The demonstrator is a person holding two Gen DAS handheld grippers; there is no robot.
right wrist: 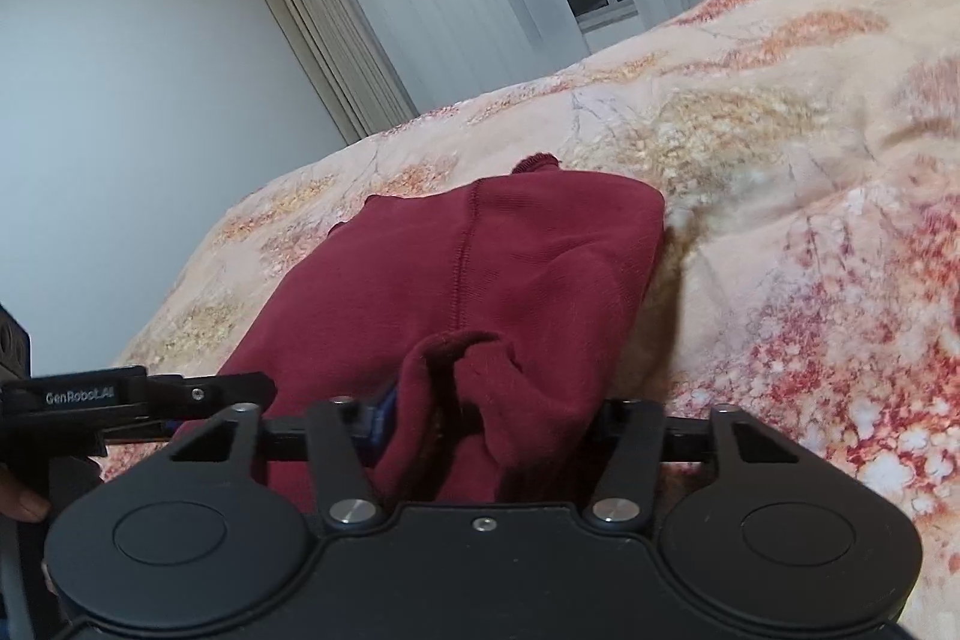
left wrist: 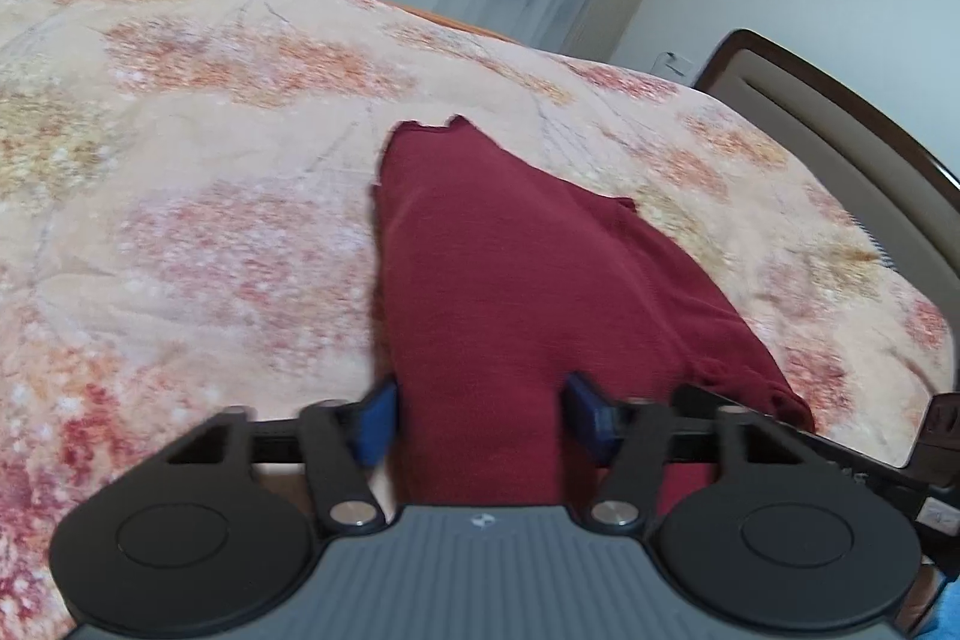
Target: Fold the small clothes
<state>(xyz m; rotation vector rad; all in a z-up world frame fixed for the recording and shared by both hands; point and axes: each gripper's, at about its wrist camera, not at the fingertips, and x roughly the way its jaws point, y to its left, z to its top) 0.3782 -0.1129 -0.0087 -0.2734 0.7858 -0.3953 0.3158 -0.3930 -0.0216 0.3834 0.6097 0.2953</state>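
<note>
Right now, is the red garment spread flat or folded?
Folded, at least partly: the red garment lies doubled on the bedspread, near edge bunched between both grippers.

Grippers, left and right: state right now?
Left gripper: dark red knit garment between its pads; grip cannot be told.
Right gripper: bunched garment edge between pads; grip cannot be told.

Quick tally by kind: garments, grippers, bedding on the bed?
Dark red garment: 1
Grippers: 2, left gripper and right gripper
Floral blanket: 1
Total: 4
</note>
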